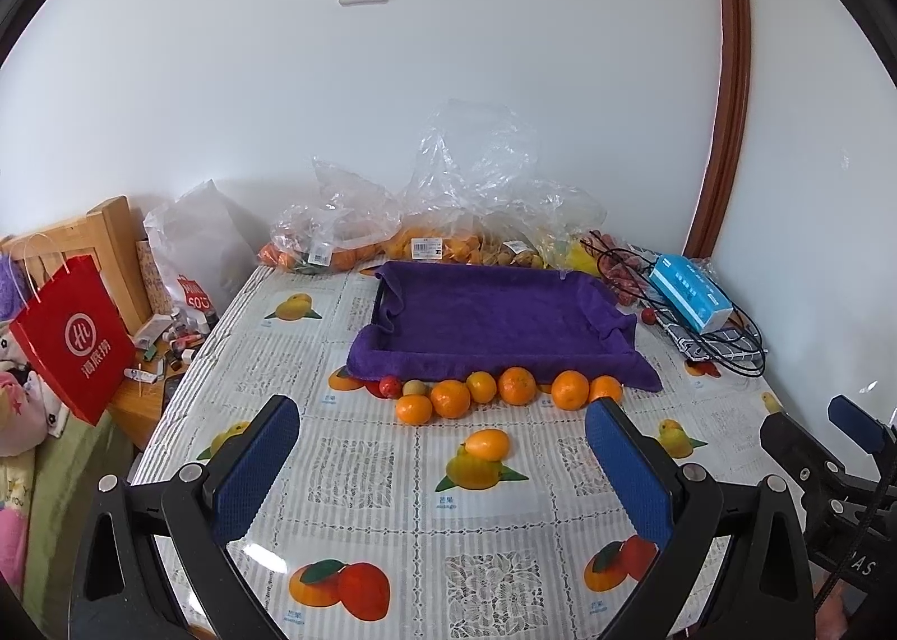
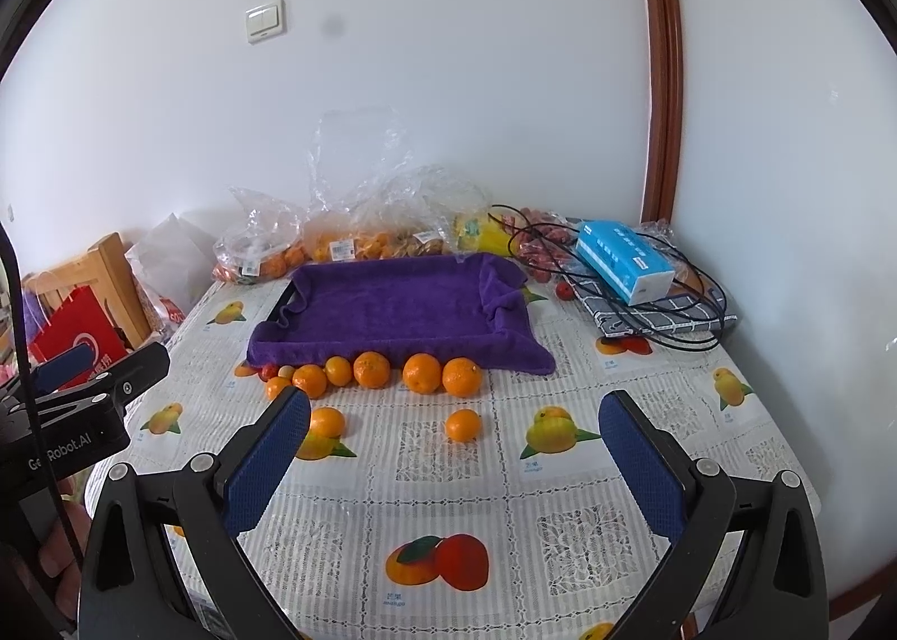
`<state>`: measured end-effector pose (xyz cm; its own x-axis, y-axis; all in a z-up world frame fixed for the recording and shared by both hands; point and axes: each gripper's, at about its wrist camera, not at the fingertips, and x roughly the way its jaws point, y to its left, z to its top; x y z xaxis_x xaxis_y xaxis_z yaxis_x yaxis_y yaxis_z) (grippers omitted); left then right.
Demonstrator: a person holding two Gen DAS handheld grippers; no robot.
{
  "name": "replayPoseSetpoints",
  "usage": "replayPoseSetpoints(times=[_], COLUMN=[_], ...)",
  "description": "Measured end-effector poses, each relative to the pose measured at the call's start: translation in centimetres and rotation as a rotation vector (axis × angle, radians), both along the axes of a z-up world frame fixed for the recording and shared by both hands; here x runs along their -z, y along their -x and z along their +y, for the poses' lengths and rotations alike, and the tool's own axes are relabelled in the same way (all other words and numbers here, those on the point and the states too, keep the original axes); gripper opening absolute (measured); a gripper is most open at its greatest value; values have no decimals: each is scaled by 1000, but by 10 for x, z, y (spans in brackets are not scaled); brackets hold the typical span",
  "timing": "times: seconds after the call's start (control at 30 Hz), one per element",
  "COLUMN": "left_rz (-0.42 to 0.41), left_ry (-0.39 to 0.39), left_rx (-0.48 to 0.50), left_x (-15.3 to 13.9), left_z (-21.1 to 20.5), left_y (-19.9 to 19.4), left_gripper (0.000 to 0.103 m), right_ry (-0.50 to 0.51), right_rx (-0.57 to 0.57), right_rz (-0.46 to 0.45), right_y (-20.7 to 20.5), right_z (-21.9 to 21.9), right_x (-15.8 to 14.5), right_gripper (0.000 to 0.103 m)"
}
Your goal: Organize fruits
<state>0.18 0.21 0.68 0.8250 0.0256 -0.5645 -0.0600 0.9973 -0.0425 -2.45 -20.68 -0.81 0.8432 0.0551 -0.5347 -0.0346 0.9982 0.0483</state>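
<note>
A tray lined with a purple towel point(image 1: 493, 320) stands mid-table, with nothing in it; it also shows in the right wrist view point(image 2: 392, 303). Several oranges point(image 1: 516, 385) lie in a row along its near edge, with a small red fruit point(image 1: 389, 386) and a small greenish one point(image 1: 415, 387) at the left end. One orange point(image 1: 488, 442) lies alone nearer to me, and the right wrist view shows two loose oranges point(image 2: 463, 425). My left gripper point(image 1: 443, 466) is open and empty above the near table. My right gripper point(image 2: 454, 466) is open and empty too.
Clear plastic bags of oranges and other fruit point(image 1: 437, 242) line the wall behind the tray. A blue box point(image 1: 689, 298), black cables and a folded cloth lie at the back right. A red paper bag point(image 1: 73, 342) and a wooden chair stand left of the table.
</note>
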Motion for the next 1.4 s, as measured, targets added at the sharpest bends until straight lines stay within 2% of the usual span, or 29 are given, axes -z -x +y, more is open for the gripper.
replayPoseSetpoints(times=[0.33,0.5,0.6,0.87,1.13,1.3,1.4], left_rz=[0,15,29,80,155,220,250], left_ry=[-32,-64,-55,-46,-49,-8,16], left_rx=[-39,-38,-34,-38,-56,-42,-47], left_x=[2,10,17,50,90,114,126], left_z=[1,3,7,24,39,47,54], left_y=[-2,-8,-16,-44,-74,-89,-97], left_gripper=[103,103,103,103,102,102,102], right_ry=[15,18,29,44,3,7,4], right_rx=[-4,-15,-2,15,-17,-26,-5], right_rz=[5,13,21,46,163,224,243], right_y=[-8,-15,-23,-50,-87,-111,-124], right_z=[7,7,8,0,-4,1,0], right_x=[2,9,15,46,98,130,145], right_gripper=[102,102,103,103,102,85,68])
